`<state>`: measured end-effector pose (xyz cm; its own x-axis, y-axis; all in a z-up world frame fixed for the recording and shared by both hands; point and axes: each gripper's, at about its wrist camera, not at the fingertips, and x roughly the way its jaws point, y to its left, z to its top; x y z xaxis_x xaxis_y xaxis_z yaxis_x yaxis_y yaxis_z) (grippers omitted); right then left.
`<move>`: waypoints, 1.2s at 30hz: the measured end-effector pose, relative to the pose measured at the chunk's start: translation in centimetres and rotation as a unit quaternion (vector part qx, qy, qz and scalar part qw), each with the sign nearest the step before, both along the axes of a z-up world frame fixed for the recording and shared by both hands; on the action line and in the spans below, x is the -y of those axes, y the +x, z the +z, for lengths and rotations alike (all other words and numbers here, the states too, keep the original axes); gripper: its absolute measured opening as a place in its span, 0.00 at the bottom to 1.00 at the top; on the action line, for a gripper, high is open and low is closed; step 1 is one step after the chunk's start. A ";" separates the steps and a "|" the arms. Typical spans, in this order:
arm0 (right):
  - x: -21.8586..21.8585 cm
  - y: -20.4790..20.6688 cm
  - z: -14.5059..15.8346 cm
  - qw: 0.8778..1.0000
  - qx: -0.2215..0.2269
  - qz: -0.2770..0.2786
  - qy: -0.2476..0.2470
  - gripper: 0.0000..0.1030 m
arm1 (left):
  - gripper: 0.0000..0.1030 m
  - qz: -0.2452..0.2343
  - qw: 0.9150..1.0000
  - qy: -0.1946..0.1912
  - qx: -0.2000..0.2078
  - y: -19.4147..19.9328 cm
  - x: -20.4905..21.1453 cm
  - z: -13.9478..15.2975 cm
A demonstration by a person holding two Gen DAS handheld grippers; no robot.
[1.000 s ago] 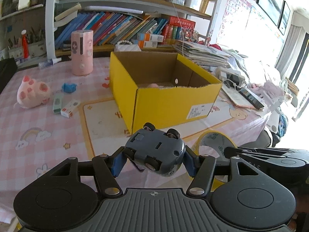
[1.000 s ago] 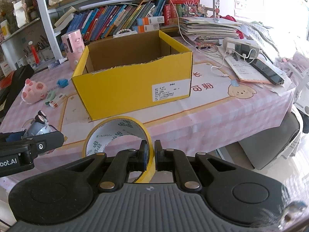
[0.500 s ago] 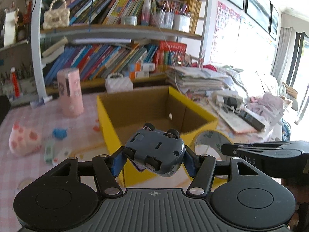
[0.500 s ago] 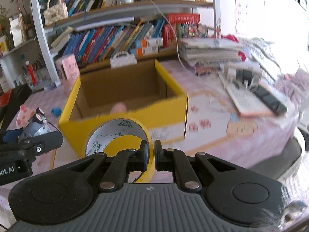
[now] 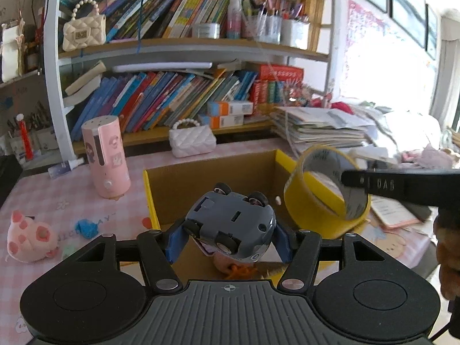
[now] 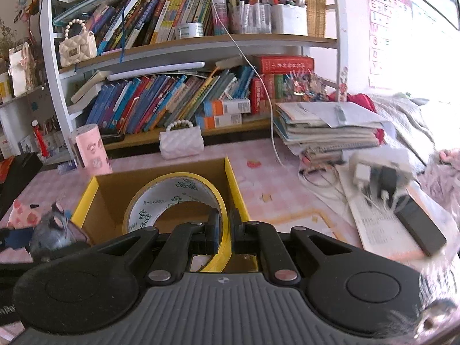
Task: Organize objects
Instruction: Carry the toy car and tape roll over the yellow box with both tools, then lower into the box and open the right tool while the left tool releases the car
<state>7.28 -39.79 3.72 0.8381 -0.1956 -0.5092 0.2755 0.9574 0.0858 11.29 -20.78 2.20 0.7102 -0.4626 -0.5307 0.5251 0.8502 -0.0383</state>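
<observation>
Both loads hang above the open yellow cardboard box (image 5: 212,178), straight ahead and below: the left gripper (image 5: 230,235) pinches an upturned grey toy car (image 5: 230,227) over the box's near edge, while the right gripper (image 6: 223,230) (jaws pressed together) clamps a yellow tape roll's (image 6: 175,198) wall over its right half.

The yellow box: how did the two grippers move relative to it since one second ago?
Both advanced from the table edge to above the yellow box. Unchanged: the left gripper grips the toy car, and the right gripper pinches the tape roll.
</observation>
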 end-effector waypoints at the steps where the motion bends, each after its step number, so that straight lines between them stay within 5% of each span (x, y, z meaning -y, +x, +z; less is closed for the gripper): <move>1: 0.3 0.6 0.0 1.000 0.001 0.005 -0.001 0.07 | 0.59 0.003 1.000 0.004 -0.002 0.4 0.3 -0.1; 19: -0.5 12.5 -3.7 0.977 -0.101 0.174 -0.074 0.08 | 0.59 0.020 0.993 0.062 -0.094 5.2 4.3 -4.3; 26: -2.0 15.3 -5.3 0.958 -0.147 0.224 -0.098 0.07 | 0.59 0.021 0.992 0.081 -0.095 5.7 5.1 -4.6; 36: -2.5 16.4 -5.7 0.951 -0.155 0.244 -0.108 0.07 | 0.59 0.006 0.990 0.100 -0.101 5.7 5.9 -5.4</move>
<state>23.69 -37.33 -1.97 0.6725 0.0504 -0.7384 -0.2255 0.9642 -0.1396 17.04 -26.72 -3.16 0.5856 -0.3261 -0.7421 0.5135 0.8576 0.0284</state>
